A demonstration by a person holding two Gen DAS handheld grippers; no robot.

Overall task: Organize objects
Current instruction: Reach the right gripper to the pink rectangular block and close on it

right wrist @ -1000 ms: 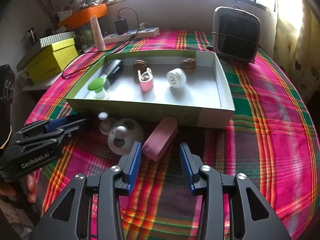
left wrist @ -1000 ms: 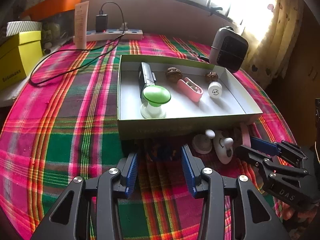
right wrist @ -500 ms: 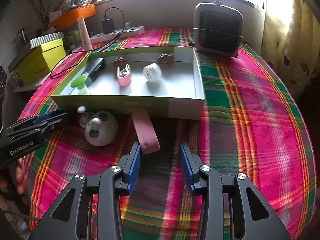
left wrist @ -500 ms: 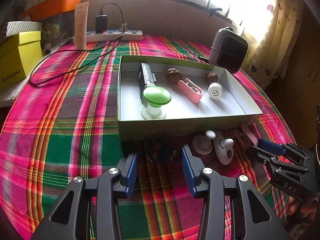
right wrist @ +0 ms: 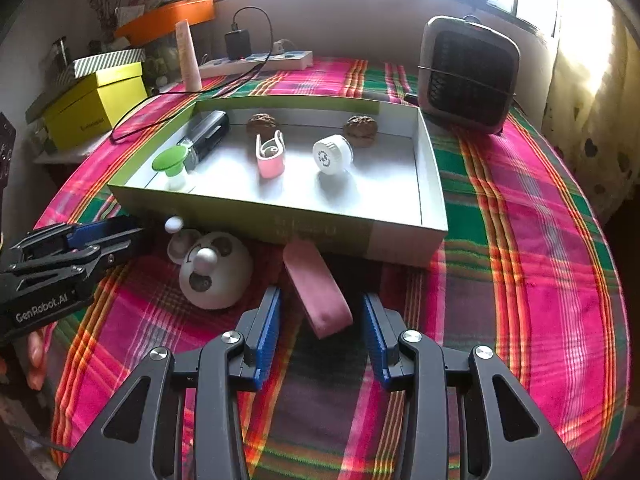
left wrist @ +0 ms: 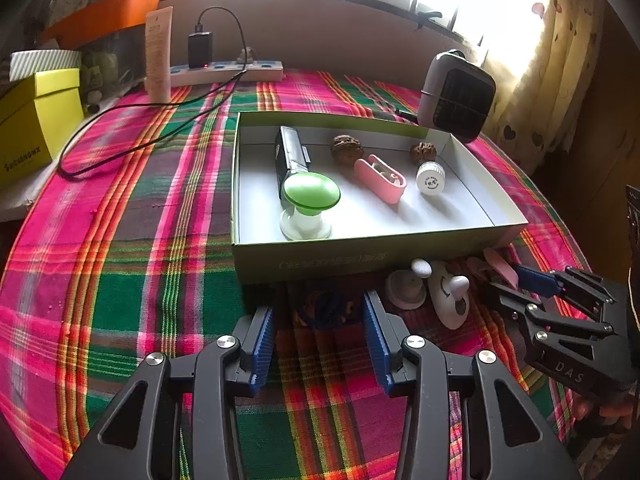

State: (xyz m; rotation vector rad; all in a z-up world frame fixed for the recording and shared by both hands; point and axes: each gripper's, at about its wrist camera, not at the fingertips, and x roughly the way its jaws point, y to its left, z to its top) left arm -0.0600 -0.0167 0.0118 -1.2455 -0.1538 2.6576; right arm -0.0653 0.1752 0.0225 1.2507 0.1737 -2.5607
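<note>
A green-walled box (left wrist: 304,266) (right wrist: 248,210) on the plaid cloth holds a green mushroom toy (left wrist: 310,196), a black device (left wrist: 292,152), two walnuts, a pink clip (left wrist: 380,178) and a white cap (left wrist: 430,178). In front of the box lie a white round toy (right wrist: 216,276) and a pink case (right wrist: 320,292). My right gripper (right wrist: 320,332) is open, with the pink case's near end between its fingers. My left gripper (left wrist: 320,340) is open, just behind a small dark blue object (left wrist: 324,306) on the cloth.
A grey heater (right wrist: 468,74) stands behind the box on the right. A power strip (left wrist: 228,72) with a black cable, a tall tube (left wrist: 158,60) and yellow boxes (left wrist: 36,120) are at the back left. The table edge curves on the right.
My right gripper has swung back left and closer, so the pink case now lies between its fingers. My left gripper has barely moved.
</note>
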